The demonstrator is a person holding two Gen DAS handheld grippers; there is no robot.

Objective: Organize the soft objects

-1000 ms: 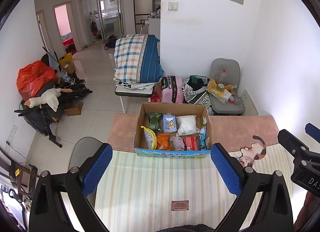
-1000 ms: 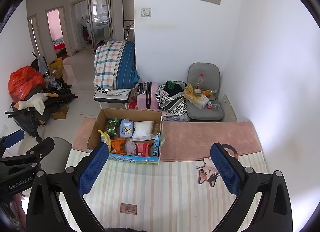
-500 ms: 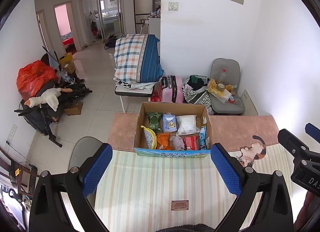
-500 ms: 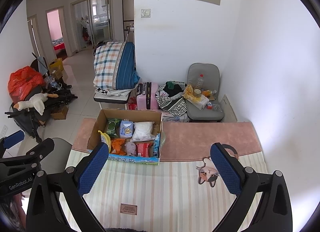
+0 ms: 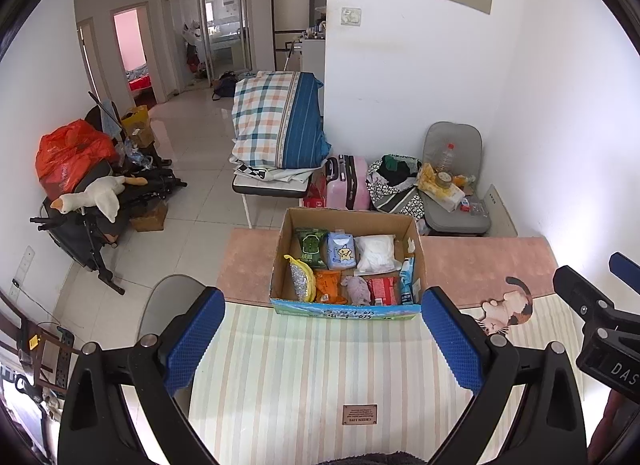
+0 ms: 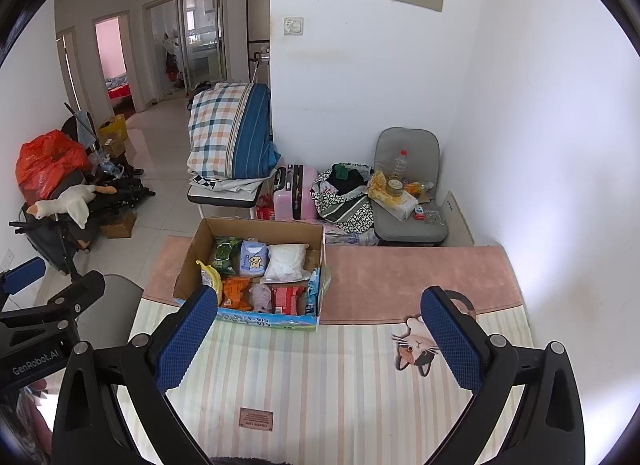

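A cardboard box (image 5: 288,241) stands on the table at the seam of the striped mat (image 5: 304,365) and the pink mat (image 5: 480,265). It holds several soft packs: a green pack (image 5: 310,245), a blue tissue pack (image 5: 341,251), a white bag (image 5: 376,252), an orange pack (image 5: 327,285), a red pack (image 5: 382,291). The box also shows in the right wrist view (image 6: 192,261). My left gripper (image 5: 322,335) is open and empty, in front of the box. My right gripper (image 6: 316,339) is open and empty, to the box's right.
A cat picture (image 6: 418,347) is printed on the striped mat's right side. Behind the table are a grey chair (image 5: 452,185) with clutter, a pink suitcase (image 5: 348,185) and a plaid quilt (image 5: 276,125). A white wall (image 6: 540,145) is on the right.
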